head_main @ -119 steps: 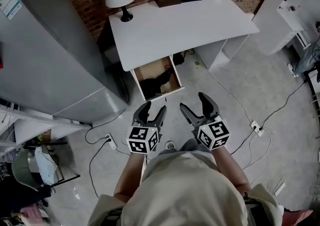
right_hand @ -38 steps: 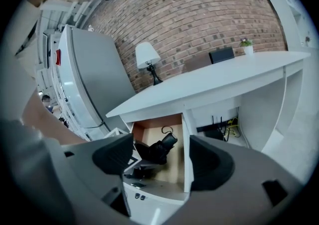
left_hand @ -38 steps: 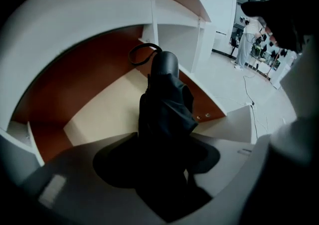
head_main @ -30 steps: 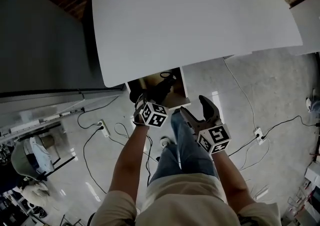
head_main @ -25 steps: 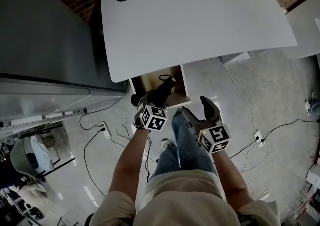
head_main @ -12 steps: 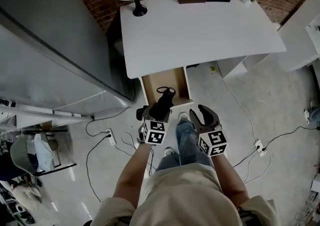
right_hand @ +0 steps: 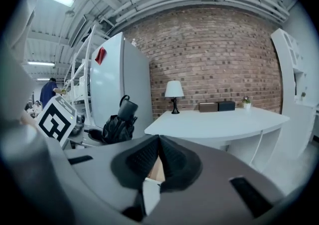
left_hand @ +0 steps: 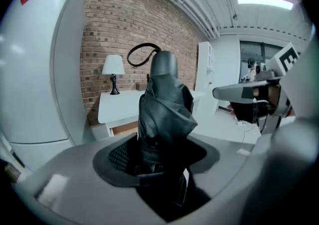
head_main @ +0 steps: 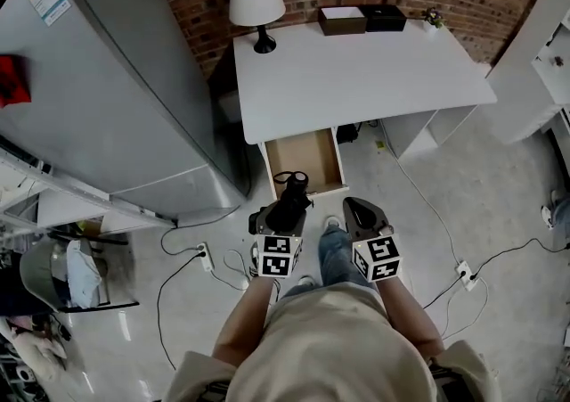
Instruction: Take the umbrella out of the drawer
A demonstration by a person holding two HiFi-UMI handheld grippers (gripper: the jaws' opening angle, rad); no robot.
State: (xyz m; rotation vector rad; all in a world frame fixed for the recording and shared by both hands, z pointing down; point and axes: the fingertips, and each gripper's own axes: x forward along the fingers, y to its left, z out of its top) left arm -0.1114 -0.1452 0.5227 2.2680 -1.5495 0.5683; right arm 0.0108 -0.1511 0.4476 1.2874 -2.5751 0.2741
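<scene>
Black umbrella (head_main: 290, 195), likely light, slippery cloth over stiff core, clamped mid-body in left tool (head_main: 276, 216) just outside drawer (head_main: 305, 152); right tool (head_main: 358, 210) just closed, empty.

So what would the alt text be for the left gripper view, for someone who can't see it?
A folded black umbrella stands clamped between the jaws of the left gripper, its handle pointing up. Behind it are a white desk with a lamp, a brick wall and a grey fridge at the left.
</scene>
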